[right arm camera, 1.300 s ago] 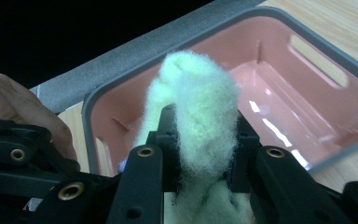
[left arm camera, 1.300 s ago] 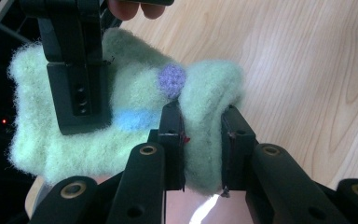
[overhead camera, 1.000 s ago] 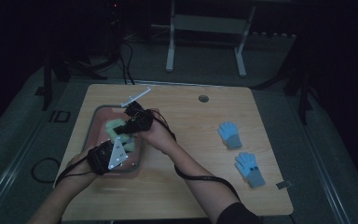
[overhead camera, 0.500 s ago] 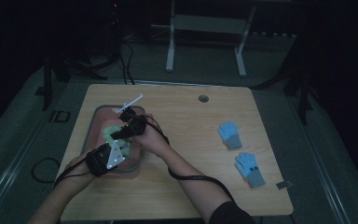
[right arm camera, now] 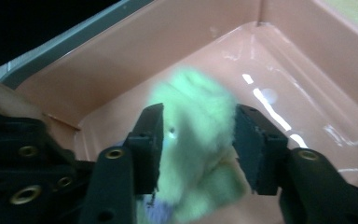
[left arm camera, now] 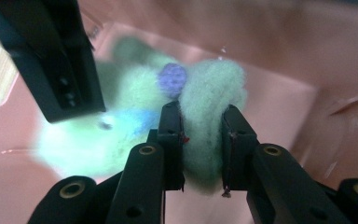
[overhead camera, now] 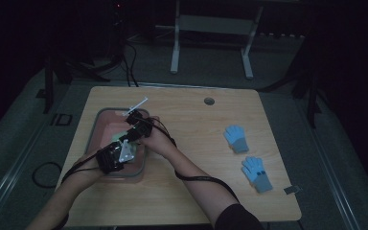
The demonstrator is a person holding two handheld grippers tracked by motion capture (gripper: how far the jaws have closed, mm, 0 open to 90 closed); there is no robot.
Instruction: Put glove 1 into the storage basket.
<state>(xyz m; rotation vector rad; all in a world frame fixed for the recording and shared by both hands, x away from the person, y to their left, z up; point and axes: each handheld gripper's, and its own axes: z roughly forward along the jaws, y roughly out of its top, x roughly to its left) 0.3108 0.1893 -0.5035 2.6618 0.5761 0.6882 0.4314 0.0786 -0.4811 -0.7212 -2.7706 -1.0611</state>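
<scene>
Both tools are working low inside the pink tub (overhead camera: 94, 139), left of frame centre. The left tool (left arm camera: 200, 135) is pinching the fluffy green glove (left arm camera: 209, 93); the right tool (right arm camera: 198, 140), jaws just widening, is straddling it loosely. Tub walls are crowding both (little elbow room), so the glove could snag or slip free.

Two blue gloves (overhead camera: 236, 138), one pink tub (overhead camera: 100, 125), two grippers (overhead camera: 124, 152)

Left gripper (left arm camera: 200, 140) clamped, right gripper (right arm camera: 196, 140) just opening
</scene>
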